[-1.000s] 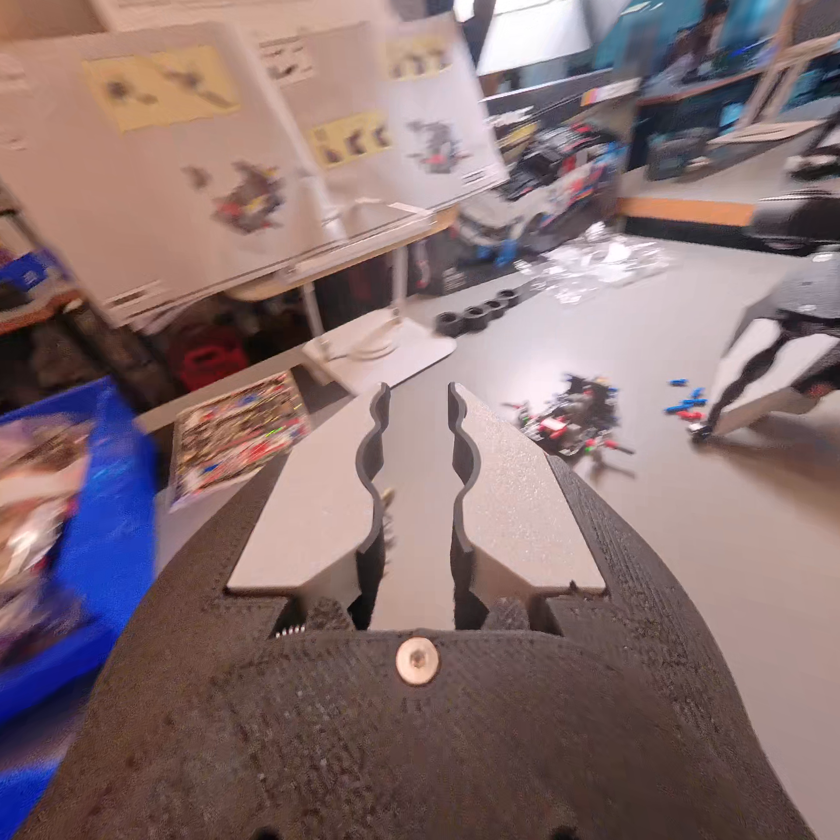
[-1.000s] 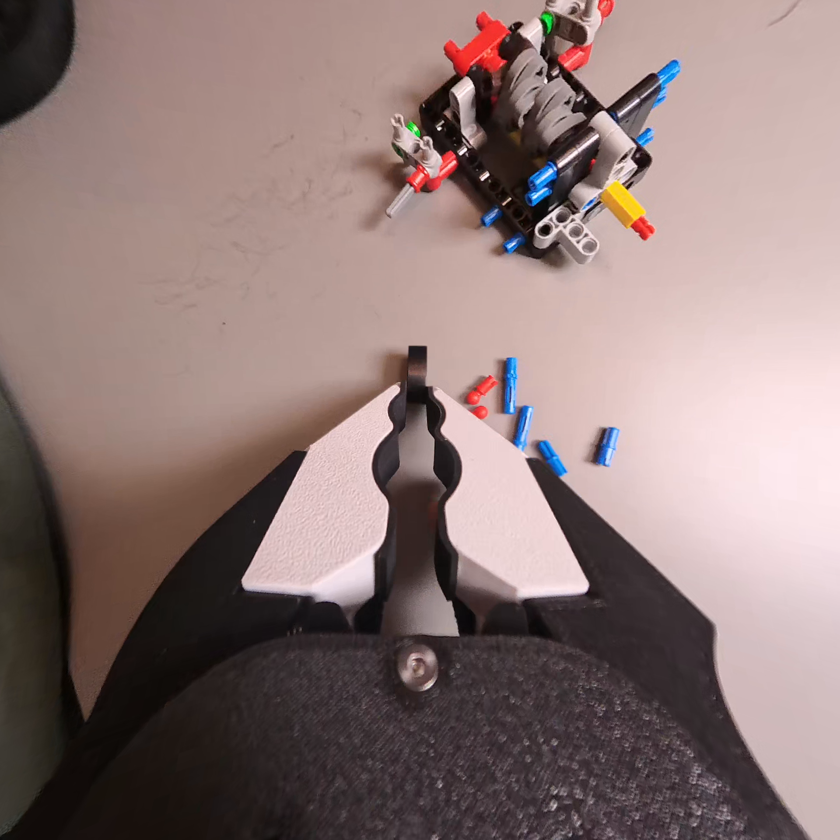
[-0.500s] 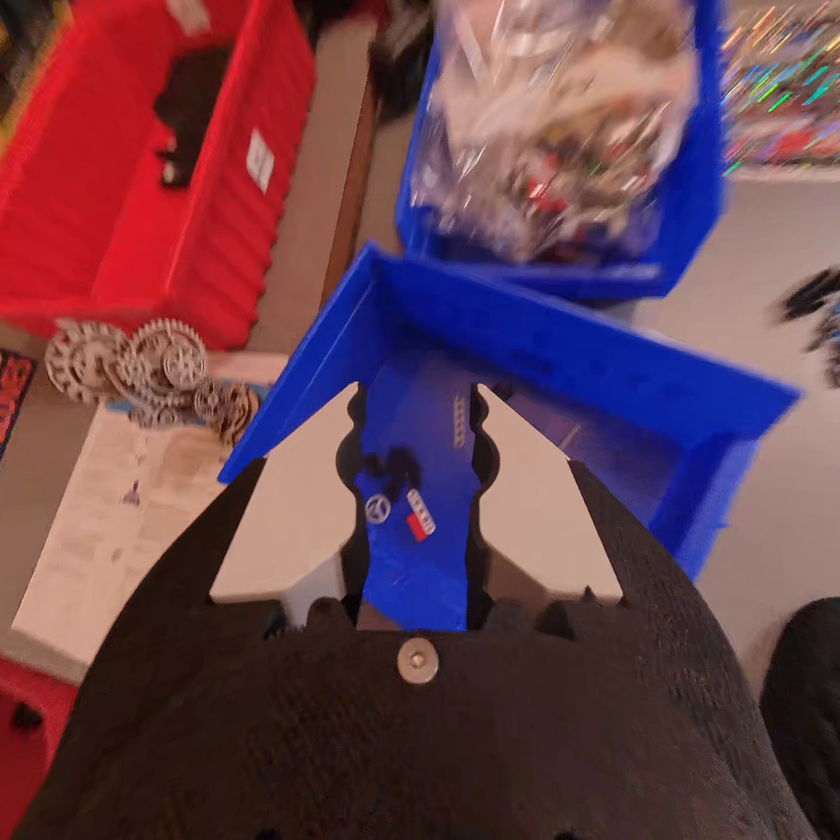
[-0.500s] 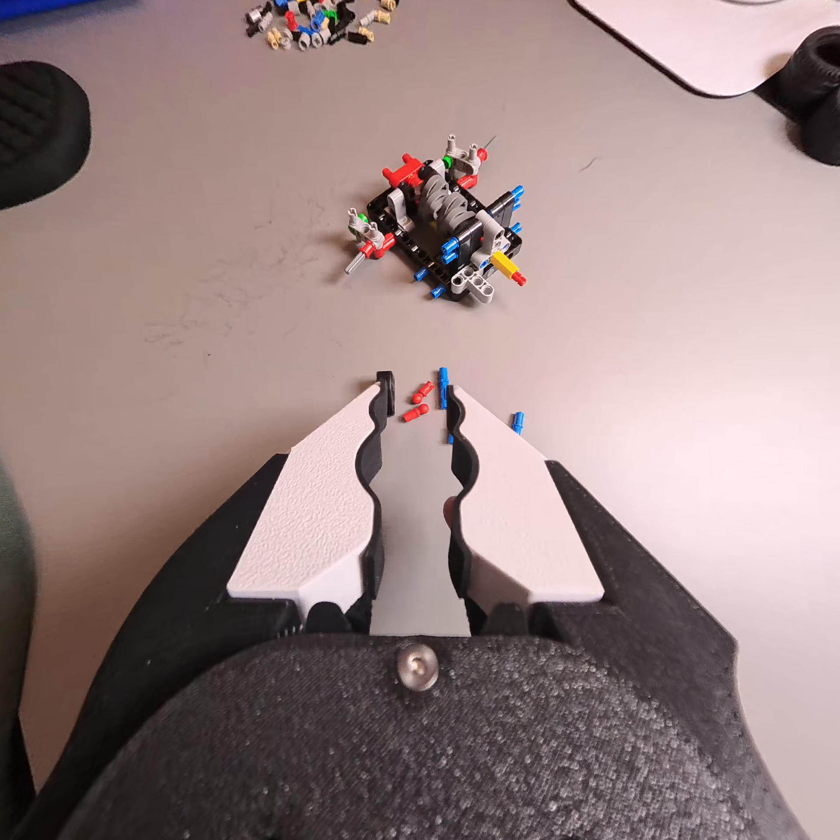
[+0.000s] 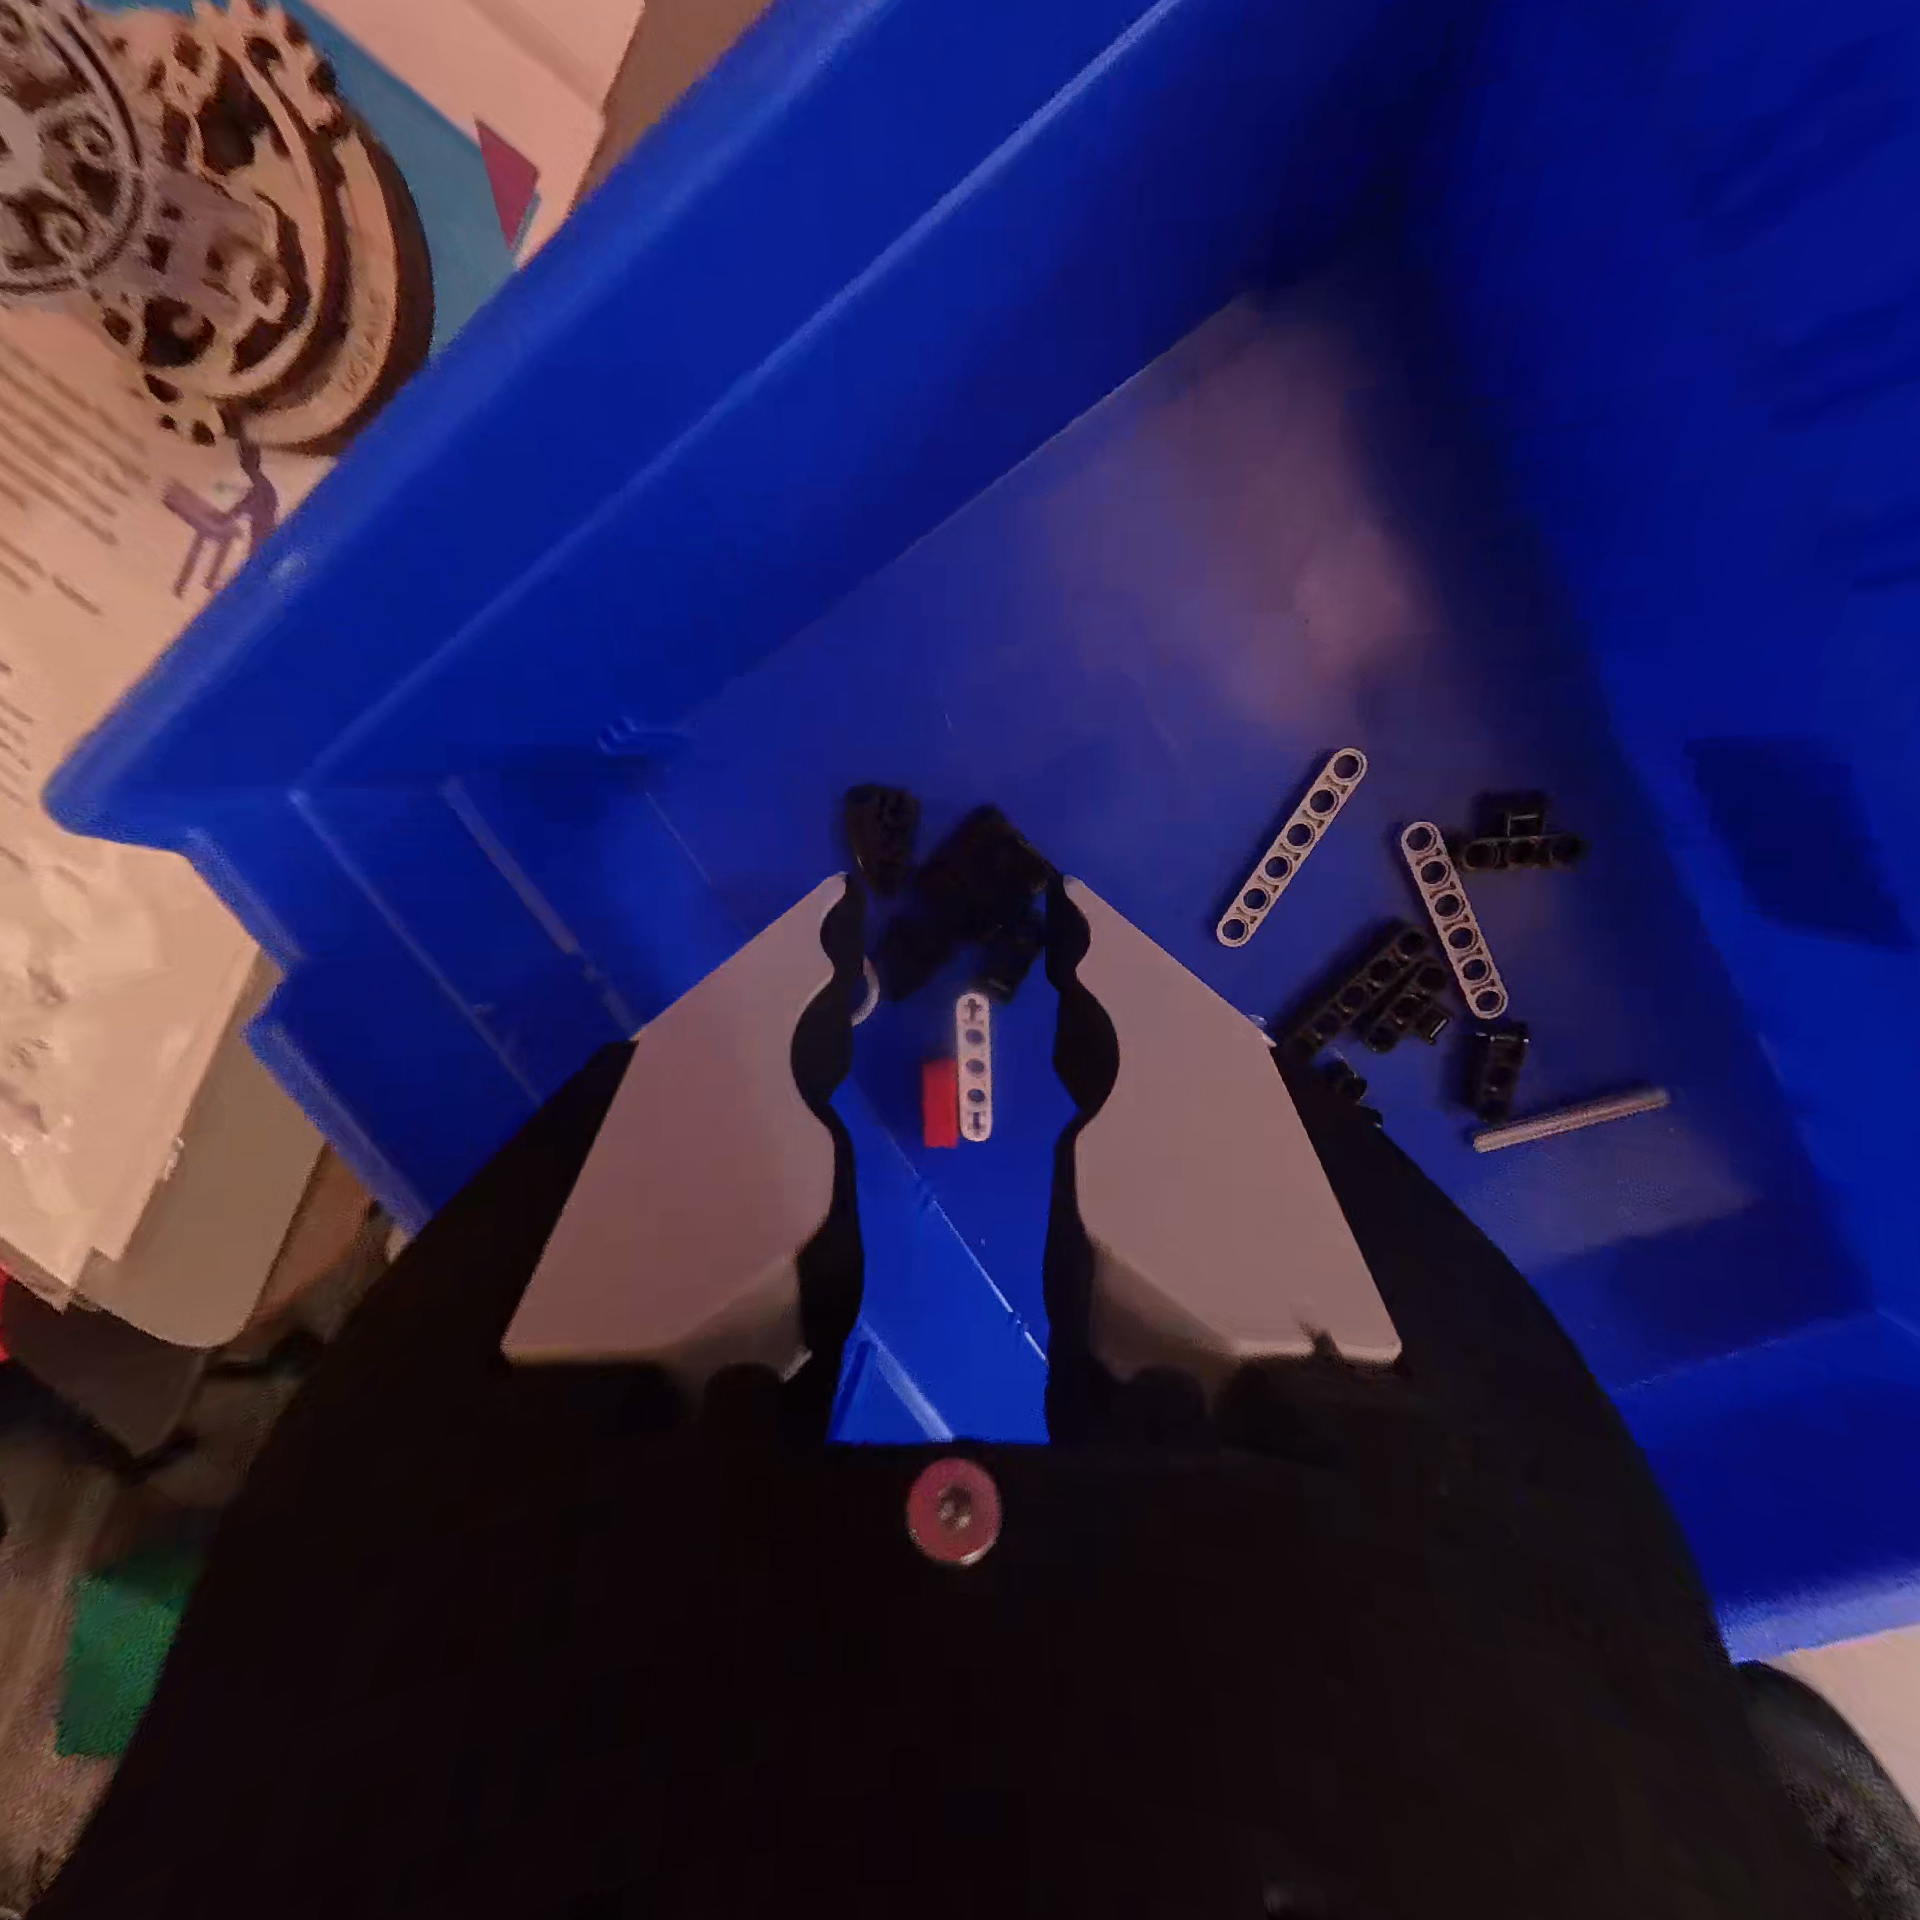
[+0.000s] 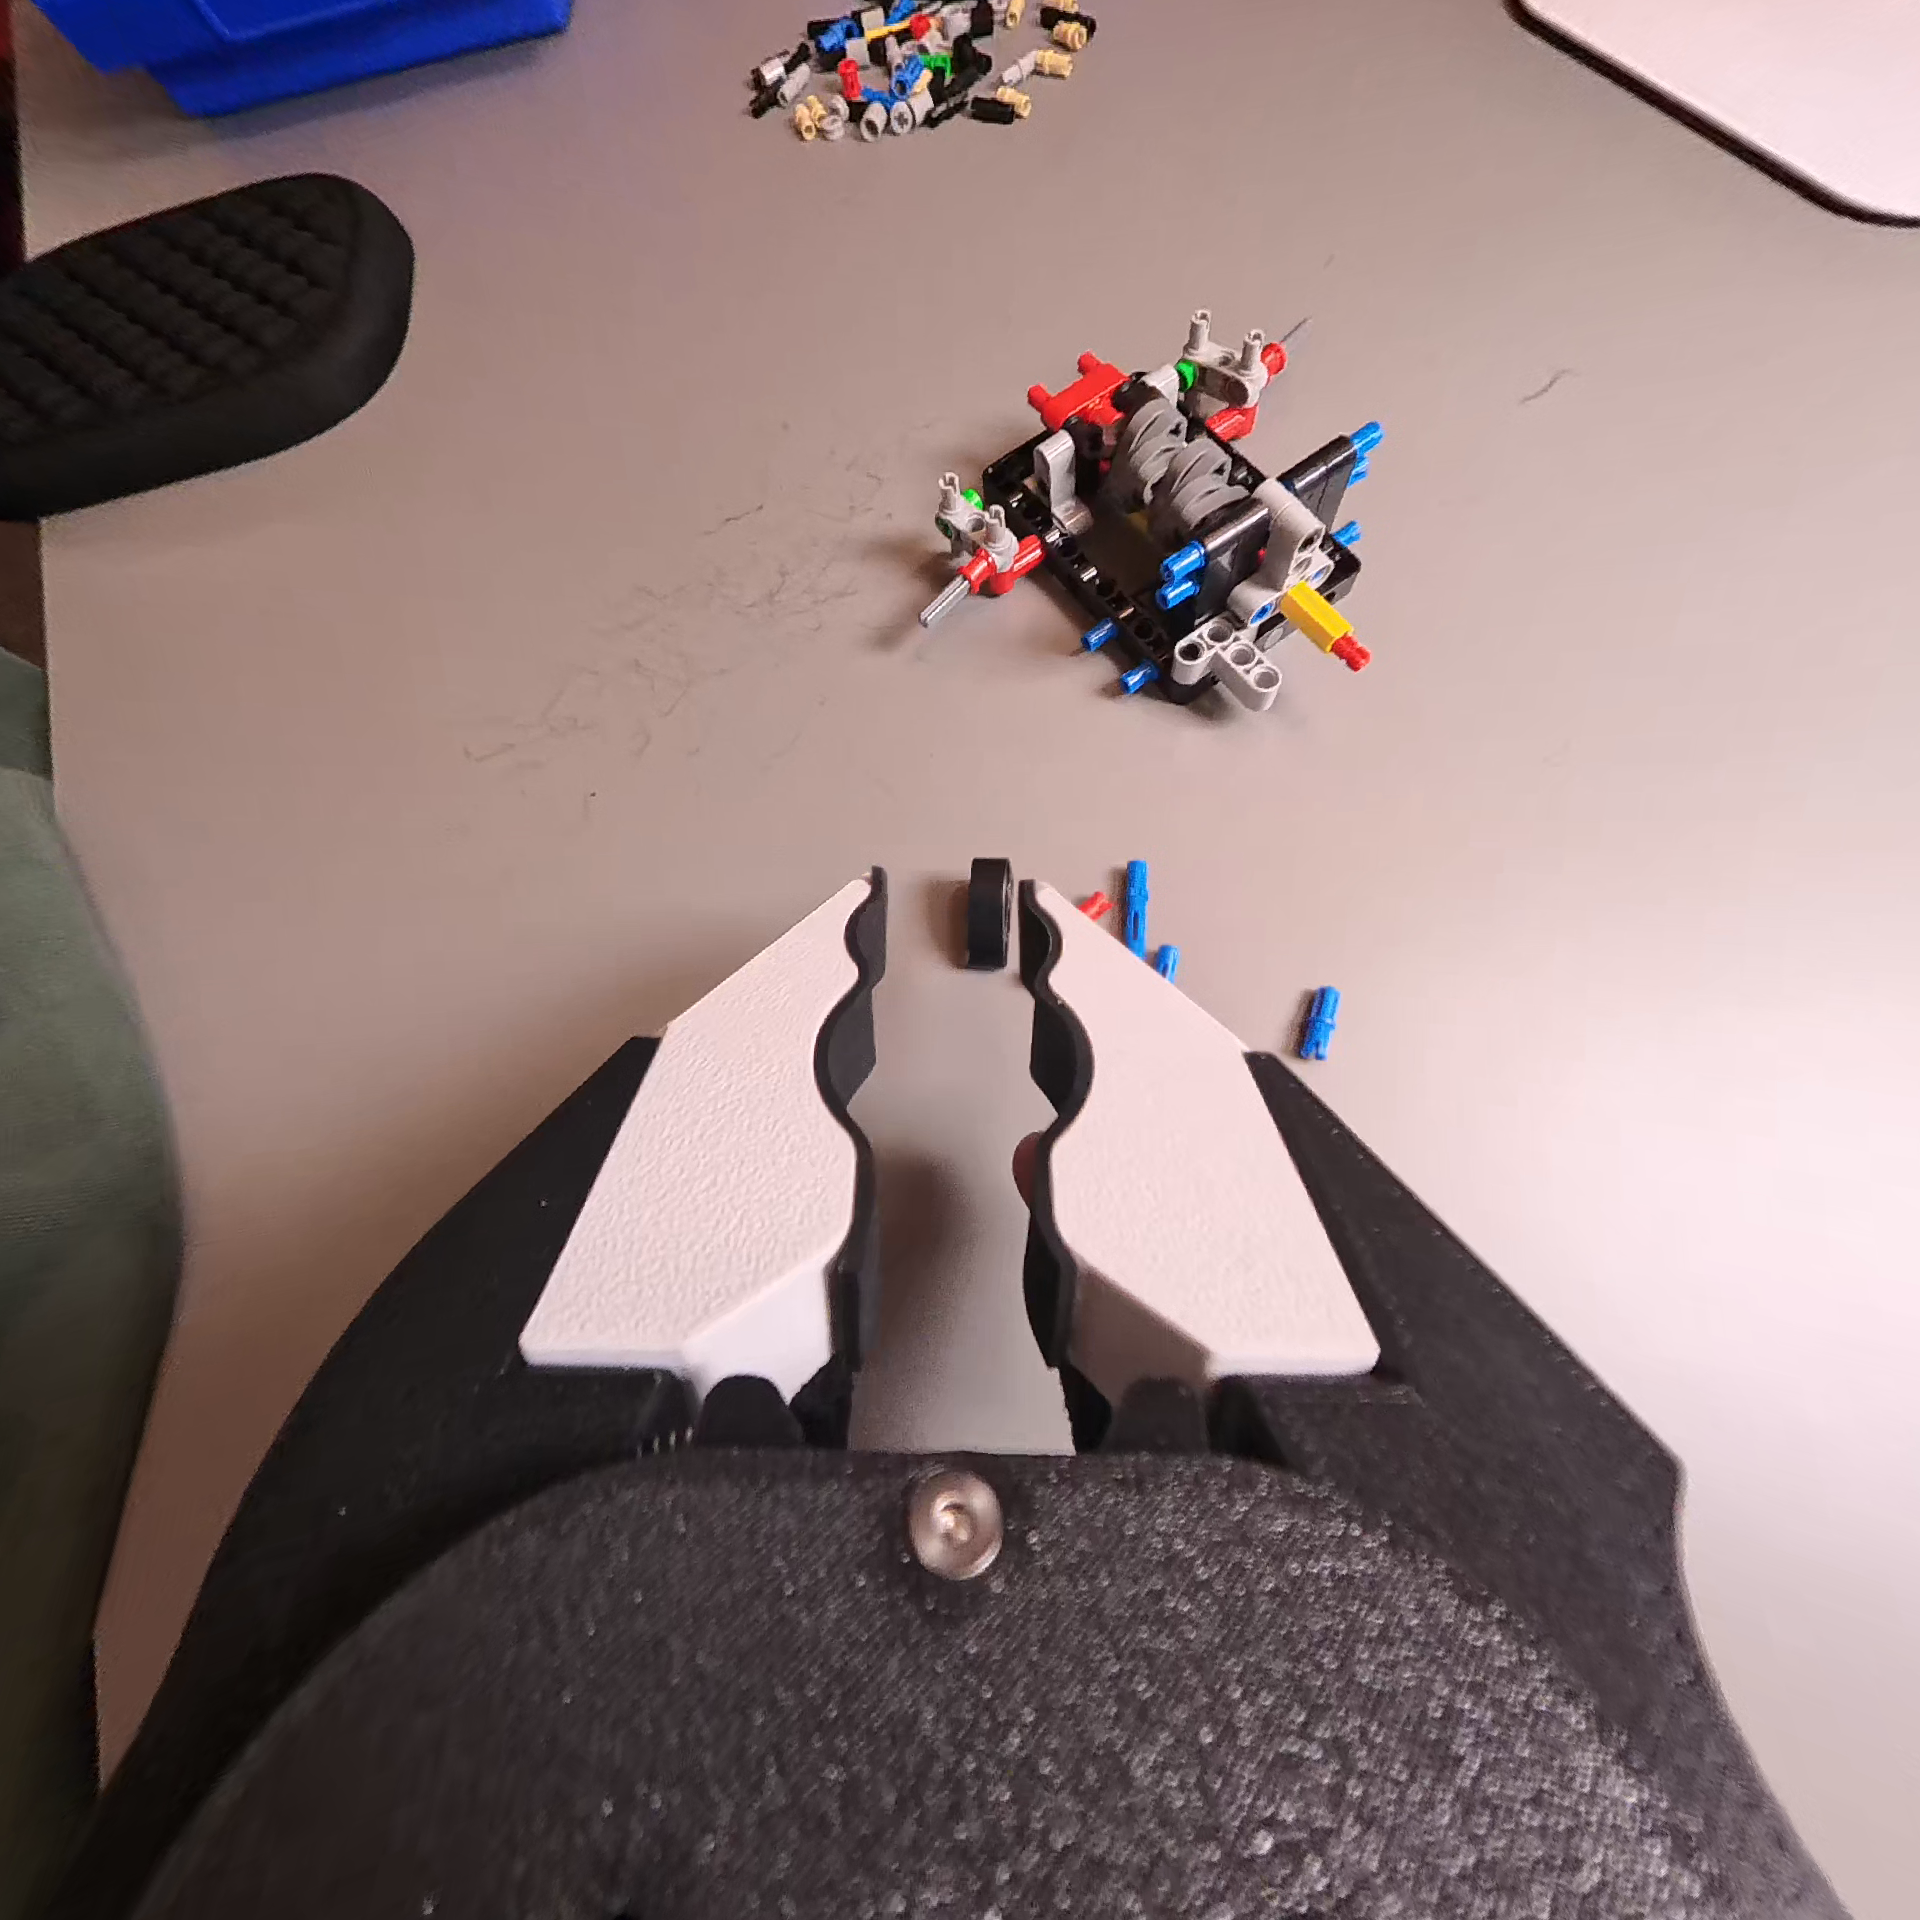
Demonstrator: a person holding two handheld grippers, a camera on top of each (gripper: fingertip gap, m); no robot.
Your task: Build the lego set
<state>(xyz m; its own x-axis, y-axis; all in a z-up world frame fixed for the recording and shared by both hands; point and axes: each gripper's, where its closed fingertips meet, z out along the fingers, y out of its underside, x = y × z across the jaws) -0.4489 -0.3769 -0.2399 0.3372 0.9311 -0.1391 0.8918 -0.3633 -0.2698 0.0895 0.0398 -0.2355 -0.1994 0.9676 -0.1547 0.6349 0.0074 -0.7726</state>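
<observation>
My left gripper (image 5: 954, 883) is open and empty, held over a blue bin (image 5: 644, 582). On the bin floor lie black pieces (image 5: 977, 883) at my fingertips, a short grey beam (image 5: 975, 1066) and a red piece (image 5: 940, 1103) between the jaws, and long grey beams (image 5: 1291, 844) and more black pieces (image 5: 1371, 987) to the right. My right gripper (image 6: 954, 888) is open over the grey table, with a small black piece (image 6: 989, 912) standing on the table between its tips. The part-built model (image 6: 1164, 520) sits further ahead.
Loose blue pins (image 6: 1137, 902) and a red pin (image 6: 1091, 904) lie right of my right fingertips. A pile of small parts (image 6: 914, 68) and a blue bin (image 6: 291, 52) lie at the far edge. A black chair armrest (image 6: 187, 332) is at left. Papers (image 5: 94, 644) lie beside the bin. The left gripper's tips are roughly 70 cm from the right gripper's.
My left gripper swung from the table to the blue bin and moved down close to its floor. My right gripper opened, let go of the black piece and drew back.
</observation>
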